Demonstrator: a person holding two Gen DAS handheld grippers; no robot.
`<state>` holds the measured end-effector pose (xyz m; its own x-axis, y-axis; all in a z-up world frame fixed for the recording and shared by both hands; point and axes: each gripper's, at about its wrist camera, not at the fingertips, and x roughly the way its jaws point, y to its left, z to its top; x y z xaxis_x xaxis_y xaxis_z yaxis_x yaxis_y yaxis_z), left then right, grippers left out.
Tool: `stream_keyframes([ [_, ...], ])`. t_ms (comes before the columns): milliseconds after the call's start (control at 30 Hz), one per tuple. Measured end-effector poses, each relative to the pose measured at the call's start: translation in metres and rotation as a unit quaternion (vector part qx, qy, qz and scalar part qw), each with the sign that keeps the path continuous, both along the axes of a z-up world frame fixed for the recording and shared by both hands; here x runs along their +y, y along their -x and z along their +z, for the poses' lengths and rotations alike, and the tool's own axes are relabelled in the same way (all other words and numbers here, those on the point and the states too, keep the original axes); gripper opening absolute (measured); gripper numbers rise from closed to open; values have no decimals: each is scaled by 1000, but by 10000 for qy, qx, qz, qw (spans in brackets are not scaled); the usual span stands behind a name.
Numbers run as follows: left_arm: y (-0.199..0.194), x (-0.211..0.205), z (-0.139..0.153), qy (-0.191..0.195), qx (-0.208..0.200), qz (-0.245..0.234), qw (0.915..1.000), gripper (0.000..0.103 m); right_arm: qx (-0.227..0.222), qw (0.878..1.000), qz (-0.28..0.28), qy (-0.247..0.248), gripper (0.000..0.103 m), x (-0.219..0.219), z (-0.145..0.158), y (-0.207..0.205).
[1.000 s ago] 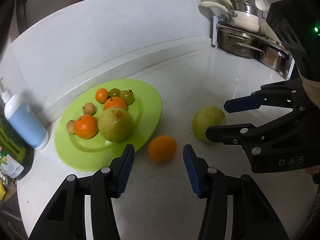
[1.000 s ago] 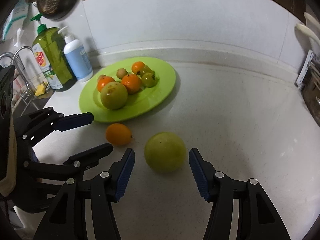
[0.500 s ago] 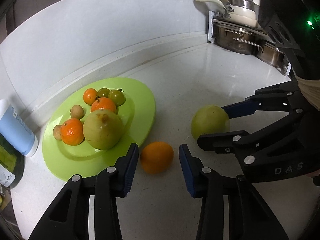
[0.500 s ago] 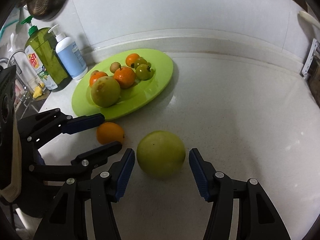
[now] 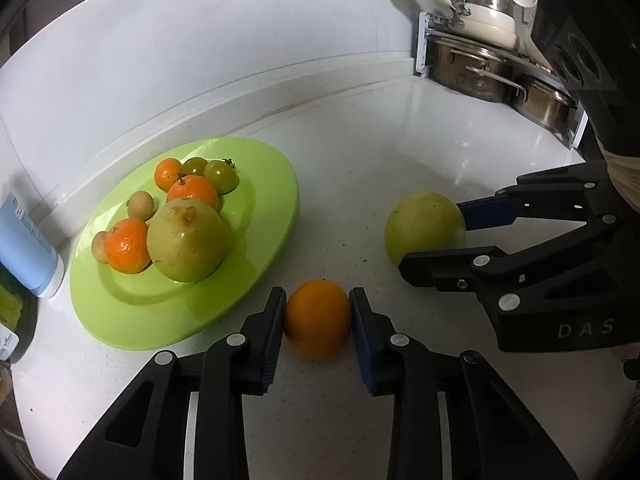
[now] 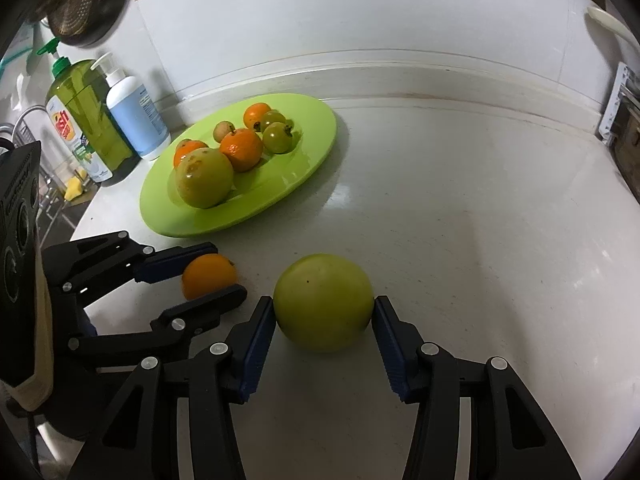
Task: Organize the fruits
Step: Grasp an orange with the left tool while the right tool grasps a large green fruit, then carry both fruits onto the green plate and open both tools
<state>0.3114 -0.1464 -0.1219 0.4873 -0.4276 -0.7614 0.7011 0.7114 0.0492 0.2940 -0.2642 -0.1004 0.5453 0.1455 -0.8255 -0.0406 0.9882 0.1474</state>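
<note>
An orange (image 5: 317, 317) is clamped between the two pads of the left gripper (image 5: 318, 320), with both pads touching its sides. The orange rests on the white counter (image 5: 400, 152), just beside the near rim of the green plate (image 5: 276, 208).

A large green fruit (image 6: 323, 301) is bracketed by the fingers of the right gripper (image 6: 324, 320). The pads are set against its left and right sides; firm clamping cannot be confirmed. This fruit also rests on the counter, apart from the plate and to the right of the orange.

On the plate, a second large green fruit (image 5: 188, 239), three small oranges, two small green fruits and two small brown fruits are grouped together.

A blue pump bottle (image 6: 134, 114) and a green soap bottle (image 6: 82, 116) stand beside the plate at the wall. Steel pots (image 5: 480, 68) are stacked at the far right corner in the left wrist view.
</note>
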Motion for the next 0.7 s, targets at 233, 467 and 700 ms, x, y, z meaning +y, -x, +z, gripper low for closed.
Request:
stream_keyframes([
  [233, 6, 12, 13, 179, 106, 361, 9991, 32, -75, 9999, -97, -50, 51, -1, 5, 6],
  [467, 16, 27, 34, 424, 76, 699, 9966, 32, -210, 9997, -109, -85, 51, 3, 17, 14],
  [700, 34, 42, 56, 603, -114, 906, 9940, 32, -453, 9990, -38, -18, 51, 12, 36, 28],
])
